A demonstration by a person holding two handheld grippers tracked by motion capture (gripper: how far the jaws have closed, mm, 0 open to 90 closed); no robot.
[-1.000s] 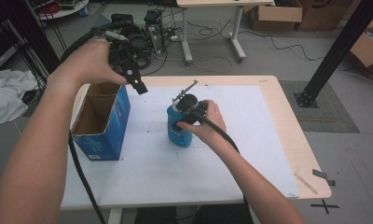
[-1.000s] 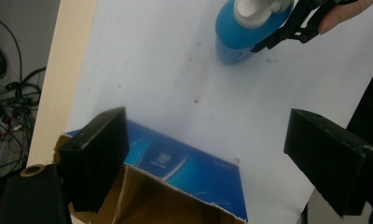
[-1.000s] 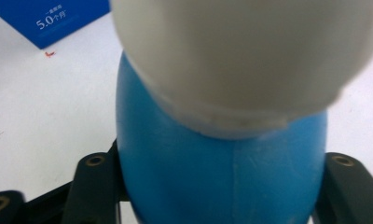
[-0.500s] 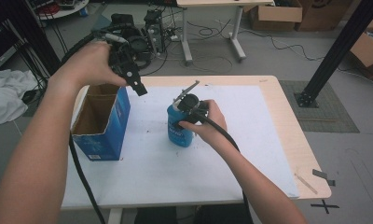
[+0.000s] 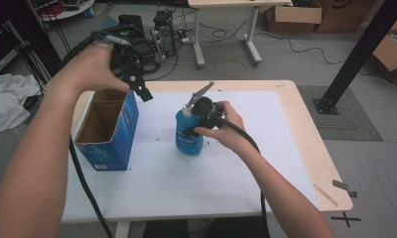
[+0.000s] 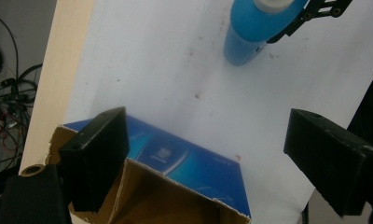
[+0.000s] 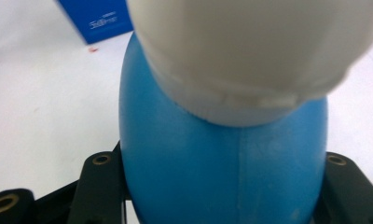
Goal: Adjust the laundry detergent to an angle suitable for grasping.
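Worktop (image 5: 266, 148): pale wood with a white sheet over most of it. Bare room to the right of the bottle and toward the person; the near and right edges lie well away from both objects.

Blue carton (image 5: 107, 131): stands near the worktop's left edge, top flaps open, cavity facing up. In the left gripper view its open mouth (image 6: 175, 200) sits directly below the left tongs (image 6: 208, 163).

Blue bottle (image 5: 189, 131): upright on the white sheet near the middle, white cap on top, to the right of the carton and apart from it.

Right tongs (image 5: 194, 124): jaws have just finished closing and now clamp the bottle on both sides. The right gripper view has the blue body (image 7: 222, 163) bulging between the two jaws, cap close to the lens.

Left tongs (image 5: 137, 87): held above the carton's far corner, jaws spread wide, nothing between them.

Risks, as judged:
- The bottle wall is rounded and smooth, and the grip looks high on the body. On lifting it could rotate or slide out between the jaws.
- The carton is light and sits close to the left edge. A nudge from the bottle against its wall or flaps could push it toward that edge or tip it, unless the left tongs steady it.
- The carton mouth looks narrow, and the left tongs overhang it, so the two could collide there.
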